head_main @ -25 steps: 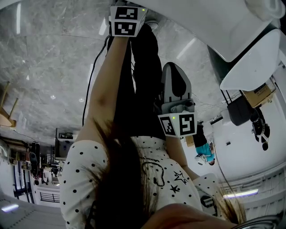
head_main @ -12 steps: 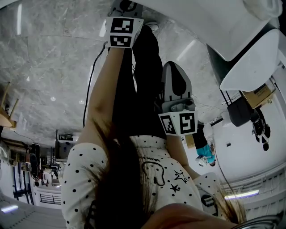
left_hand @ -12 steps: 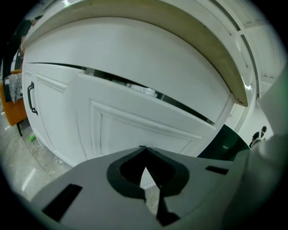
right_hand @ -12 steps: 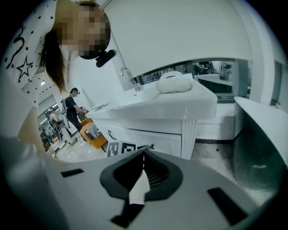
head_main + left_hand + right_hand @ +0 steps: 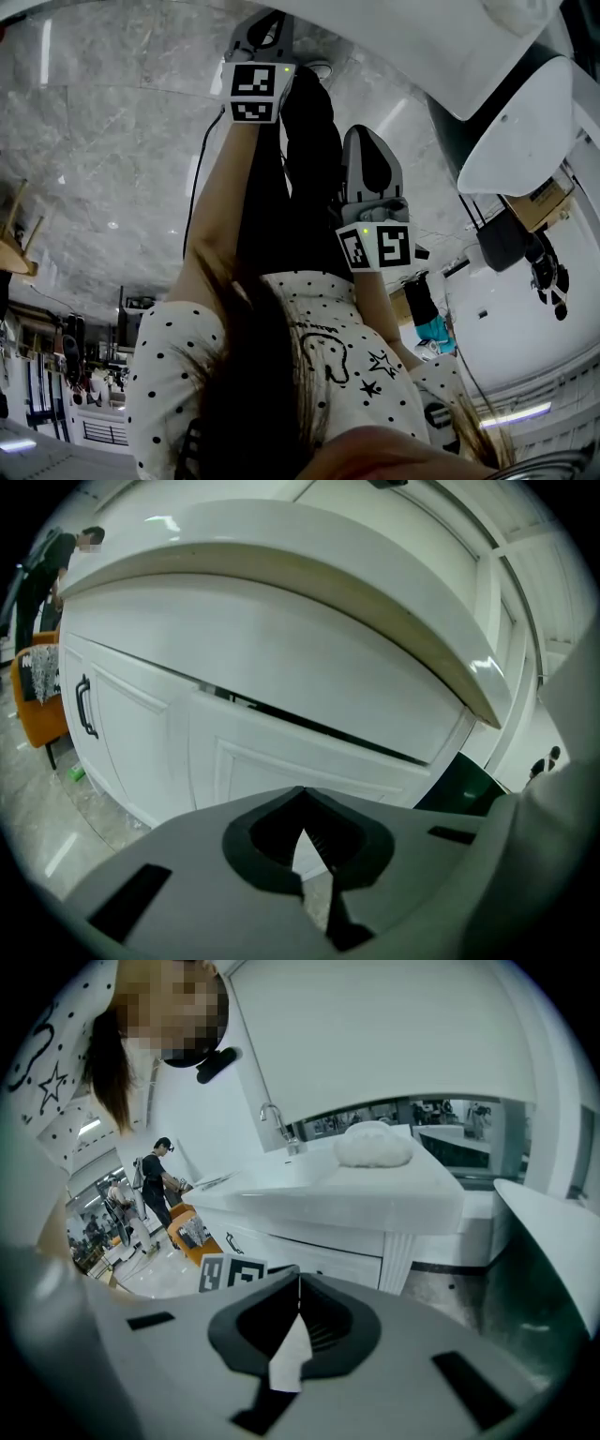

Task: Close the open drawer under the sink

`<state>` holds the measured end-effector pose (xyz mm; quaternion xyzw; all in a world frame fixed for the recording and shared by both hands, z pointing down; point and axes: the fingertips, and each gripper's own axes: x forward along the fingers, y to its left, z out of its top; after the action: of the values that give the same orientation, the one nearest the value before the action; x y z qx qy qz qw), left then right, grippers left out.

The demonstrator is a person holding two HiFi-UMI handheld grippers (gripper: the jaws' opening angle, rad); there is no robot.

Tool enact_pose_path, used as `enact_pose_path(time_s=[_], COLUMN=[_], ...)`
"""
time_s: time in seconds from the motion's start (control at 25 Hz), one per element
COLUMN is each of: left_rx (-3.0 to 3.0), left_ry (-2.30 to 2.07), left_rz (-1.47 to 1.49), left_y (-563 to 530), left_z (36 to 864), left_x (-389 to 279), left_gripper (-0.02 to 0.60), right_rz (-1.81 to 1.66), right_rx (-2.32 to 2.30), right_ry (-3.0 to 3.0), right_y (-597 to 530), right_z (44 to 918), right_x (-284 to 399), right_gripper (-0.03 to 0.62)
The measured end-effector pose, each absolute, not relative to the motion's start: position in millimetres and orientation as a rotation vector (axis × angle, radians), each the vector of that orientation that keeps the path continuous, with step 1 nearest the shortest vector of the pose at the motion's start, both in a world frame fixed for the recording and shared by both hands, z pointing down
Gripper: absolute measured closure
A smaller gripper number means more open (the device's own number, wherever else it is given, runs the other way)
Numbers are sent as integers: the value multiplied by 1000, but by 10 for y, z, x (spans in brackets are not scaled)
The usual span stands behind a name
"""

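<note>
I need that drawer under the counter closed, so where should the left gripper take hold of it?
Its lower edge, along the dark gap, reached from the front and below. The drawer front is a flat face with no handle showing, so only that edge offers a grip. The shut left gripper could probably push the face.

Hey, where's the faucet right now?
In the right gripper view, the faucet stands on the white counter, left of centre, with a white bundle lying just to its right.
</note>
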<state>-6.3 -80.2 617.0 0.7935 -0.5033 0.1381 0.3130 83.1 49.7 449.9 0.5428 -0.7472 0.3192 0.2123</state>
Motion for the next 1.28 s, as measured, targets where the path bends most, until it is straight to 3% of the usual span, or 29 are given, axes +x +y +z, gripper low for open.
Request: enact_pose_path(time_s=[1.28], left_rx=[2160], left_ry=[-1333], left_rz=[349], left_y=[-954], left_z=[4422], left_x=[-283], left_gripper=[577], right_rz=[774], right_rx=[1619], right_ry=[-2181], right_y=[52], right_z=[3481], right_x=[929], right_gripper=[579])
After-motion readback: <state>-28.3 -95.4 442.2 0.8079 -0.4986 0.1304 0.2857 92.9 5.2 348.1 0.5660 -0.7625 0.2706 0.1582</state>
